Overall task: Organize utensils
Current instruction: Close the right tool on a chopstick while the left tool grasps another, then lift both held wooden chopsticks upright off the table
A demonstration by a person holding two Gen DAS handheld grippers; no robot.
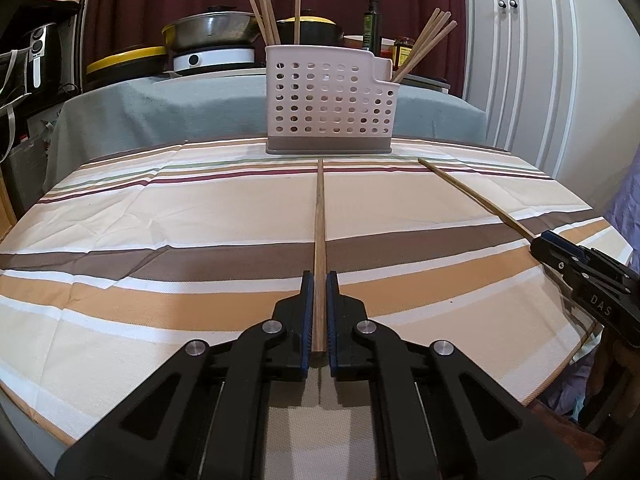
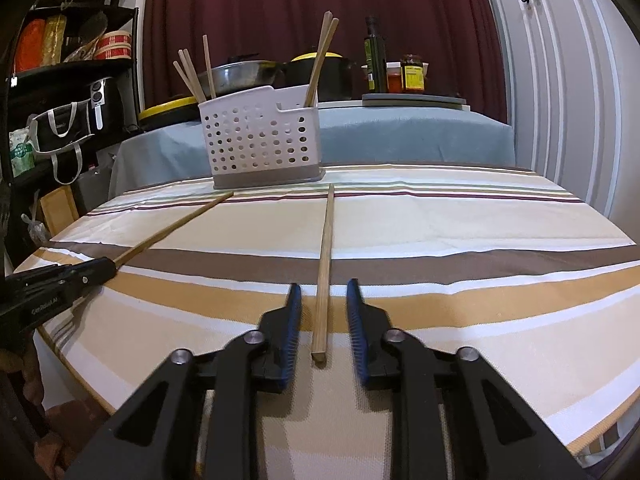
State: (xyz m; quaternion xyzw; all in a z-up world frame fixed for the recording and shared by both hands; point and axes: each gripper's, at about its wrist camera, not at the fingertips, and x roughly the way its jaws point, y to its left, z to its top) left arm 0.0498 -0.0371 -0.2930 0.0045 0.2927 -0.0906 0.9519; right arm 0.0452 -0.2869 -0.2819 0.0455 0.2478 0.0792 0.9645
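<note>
A white perforated utensil caddy (image 1: pixel 332 108) stands at the far side of the striped tablecloth (image 1: pixel 160 220), with several wooden chopsticks (image 1: pixel 264 8) upright in its two compartments. My left gripper (image 1: pixel 319 276) is shut on the near end of a chopstick (image 1: pixel 320 216) that points straight at the caddy's base. In the right wrist view the caddy (image 2: pixel 260 140) sits far left. My right gripper (image 2: pixel 323 284) is open, its fingers on either side of a second chopstick (image 2: pixel 326 248) lying on the cloth. The left gripper (image 2: pixel 108 268) and its chopstick (image 2: pixel 172 228) show at the left.
Behind the table, a grey-covered counter (image 1: pixel 160 112) holds pans (image 1: pixel 212 28), a dark bottle (image 1: pixel 372 20) and jars (image 2: pixel 412 74). White cabinet doors (image 1: pixel 540 60) stand at the right, black shelving (image 2: pixel 80 60) at the left. The table's rounded edge (image 1: pixel 576 356) lies near the right gripper (image 1: pixel 538 240).
</note>
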